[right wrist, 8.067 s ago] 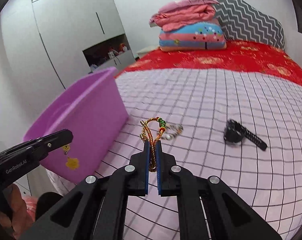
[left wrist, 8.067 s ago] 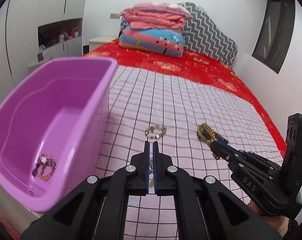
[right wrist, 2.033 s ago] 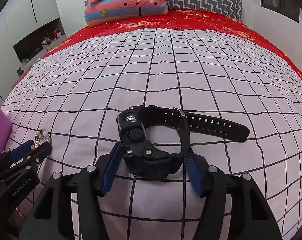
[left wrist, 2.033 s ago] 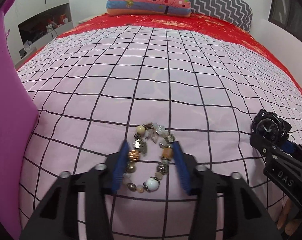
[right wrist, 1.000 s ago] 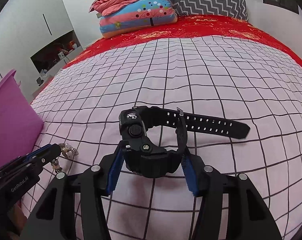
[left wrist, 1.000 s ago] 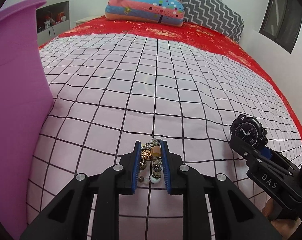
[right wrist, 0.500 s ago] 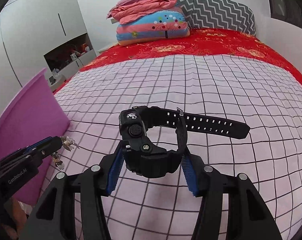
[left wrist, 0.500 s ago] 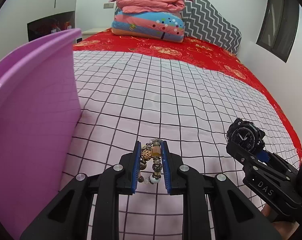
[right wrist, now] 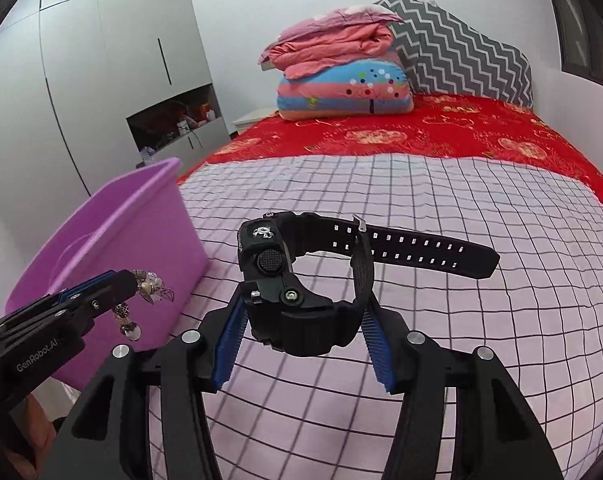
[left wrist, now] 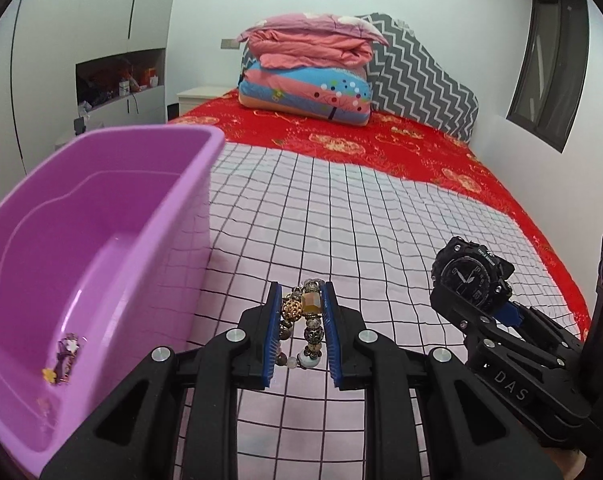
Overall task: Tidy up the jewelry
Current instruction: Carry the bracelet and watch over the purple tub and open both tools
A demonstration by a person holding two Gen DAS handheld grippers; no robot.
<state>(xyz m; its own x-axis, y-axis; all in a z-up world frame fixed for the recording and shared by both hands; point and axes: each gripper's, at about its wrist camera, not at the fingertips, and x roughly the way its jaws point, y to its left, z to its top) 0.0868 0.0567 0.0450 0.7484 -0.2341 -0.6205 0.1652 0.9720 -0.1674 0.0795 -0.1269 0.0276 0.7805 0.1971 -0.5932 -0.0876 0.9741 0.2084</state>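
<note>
The purple plastic bin (left wrist: pixel 101 216) stands at the left edge of the bed (left wrist: pixel 361 216), near its foot, and I judge it is there as the collecting place, because some small jewelry (left wrist: pixel 63 356) lies already on its bottom. Both carried pieces are above the bed, near the bin, probably so that they go over its rim next.

The right hand-held gripper (right wrist: pixel 301 320) is closed on the case of a black digital watch (right wrist: pixel 293 280); the strap sticks out free to the right, so the grip on the thick body looks the safer choice. The left hand-held gripper (left wrist: pixel 301 320) is closed on a beaded bracelet (left wrist: pixel 303 320), pinched across the loop between the blue pads, and some beads hang below the fingers. It is just beside the bin wall.

The bed carries a pink cover with a dark grid, soft and slightly bulging, and behind it a red flowered sheet (left wrist: pixel 381 148). At the head edge lie folded quilts (left wrist: pixel 309 76) and a grey zigzag pillow (left wrist: pixel 421 80). The room has white walls, a wardrobe with an open niche (left wrist: pixel 121 76) on the left and a dark window (left wrist: pixel 553 68) on the right.
</note>
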